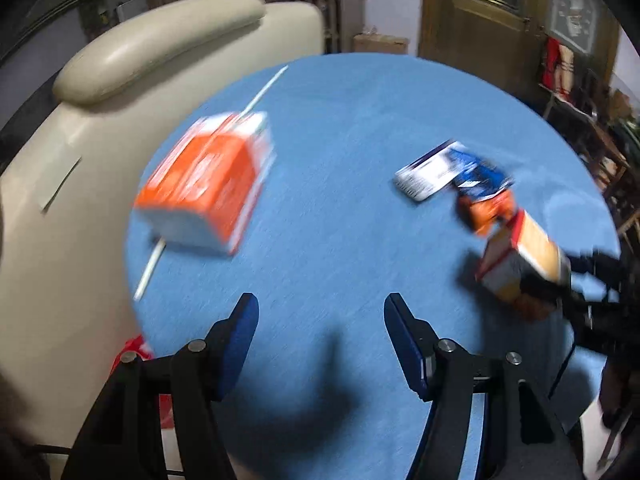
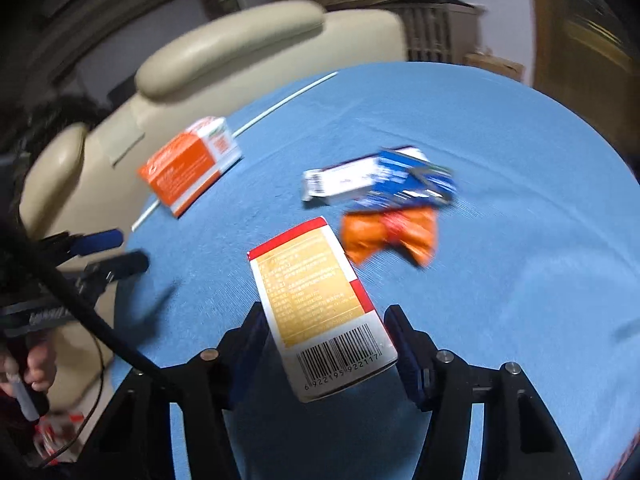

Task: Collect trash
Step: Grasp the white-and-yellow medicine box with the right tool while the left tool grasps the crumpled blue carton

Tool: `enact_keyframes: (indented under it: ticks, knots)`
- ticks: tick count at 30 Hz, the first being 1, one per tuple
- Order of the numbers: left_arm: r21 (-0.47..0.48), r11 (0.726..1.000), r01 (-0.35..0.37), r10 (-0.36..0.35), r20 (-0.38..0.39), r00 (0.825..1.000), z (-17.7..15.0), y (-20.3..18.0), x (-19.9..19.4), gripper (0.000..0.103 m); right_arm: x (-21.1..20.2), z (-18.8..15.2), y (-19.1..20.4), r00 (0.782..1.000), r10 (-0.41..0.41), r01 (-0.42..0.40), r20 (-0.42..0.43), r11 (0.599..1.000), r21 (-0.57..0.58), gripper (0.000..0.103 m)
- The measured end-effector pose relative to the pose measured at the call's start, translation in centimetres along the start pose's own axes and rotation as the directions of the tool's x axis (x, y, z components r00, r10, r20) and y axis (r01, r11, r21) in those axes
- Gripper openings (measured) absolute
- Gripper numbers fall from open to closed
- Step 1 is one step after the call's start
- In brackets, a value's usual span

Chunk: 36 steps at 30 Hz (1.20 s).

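With yellow-and-red carton wedged between my right gripper pads, I've got it clamped, barcode end nearest camera, carton angled above blue surface. Left gripper spread wide, nothing in it, pointing down at the surface. Orange box lies ahead-left of it; orange wrapper just beyond the carton.

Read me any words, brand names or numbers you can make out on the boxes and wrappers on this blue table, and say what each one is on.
"6 922195 922117": under the barcode on the yellow and red box between the right gripper's fingers.
That box's yellow panel: rows of fine print, too small to read.
Orange and white box: white lettering and a square code, blurred.
Blue and white carton: barcode and print, blurred.
Orange wrapper: nothing legible.
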<state>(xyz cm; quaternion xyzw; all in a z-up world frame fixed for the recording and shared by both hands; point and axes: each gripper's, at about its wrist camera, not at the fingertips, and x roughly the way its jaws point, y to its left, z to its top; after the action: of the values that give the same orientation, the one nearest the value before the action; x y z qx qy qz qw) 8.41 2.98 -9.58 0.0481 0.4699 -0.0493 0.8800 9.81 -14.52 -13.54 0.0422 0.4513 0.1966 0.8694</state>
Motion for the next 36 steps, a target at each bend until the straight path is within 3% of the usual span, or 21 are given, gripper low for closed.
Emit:
enact_keyframes:
  ticks: [6,11,14,21,23,25,32,36]
  knots:
    - [0.092,0.986,0.138,-0.138,-0.008,0.99,4.7,-6.4,1.2,0.067,-5.5,-3.5,-4.7,0.996,-0.052,0.038,0.074,0.983,0.18,0.063]
    - [0.101,0.969,0.225,-0.217,-0.084,0.972,8.2,-12.0,4.7,0.073,-8.6,-6.1,-7.1,0.989,-0.085,0.05,0.124,0.963,0.266,0.063]
    - [0.079,0.971,0.226,-0.215,-0.128,0.968,9.8,-13.9,6.8,0.073,-9.6,-7.5,-8.4,0.986,-0.073,0.022,0.15,0.947,0.319,0.063]
    - [0.104,0.986,0.13,-0.109,-0.182,0.977,11.6,-16.9,10.8,0.072,-9.8,-9.0,-9.7,0.982,-0.014,-0.058,0.188,0.928,0.369,0.063]
    - [0.091,0.987,0.133,-0.114,-0.188,0.975,11.5,-16.8,11.5,0.056,-10.1,-9.2,-9.6,0.98,-0.008,-0.065,0.199,0.931,0.36,0.063]
    - [0.098,0.983,0.155,-0.135,-0.184,0.974,11.5,-16.9,11.5,0.042,-10.0,-9.4,-9.4,0.978,-0.007,-0.068,0.207,0.934,0.352,0.063]
    - [0.108,0.981,0.163,-0.147,-0.149,0.978,10.3,-16.5,10.1,0.041,-10.3,-9.8,-9.3,0.972,-0.005,-0.083,0.235,0.929,0.362,0.063]
    - [0.114,0.982,0.148,-0.139,-0.083,0.987,9.8,-15.8,7.6,0.041,-11.0,-9.9,-9.0,0.968,-0.025,-0.07,0.251,0.928,0.365,0.063]
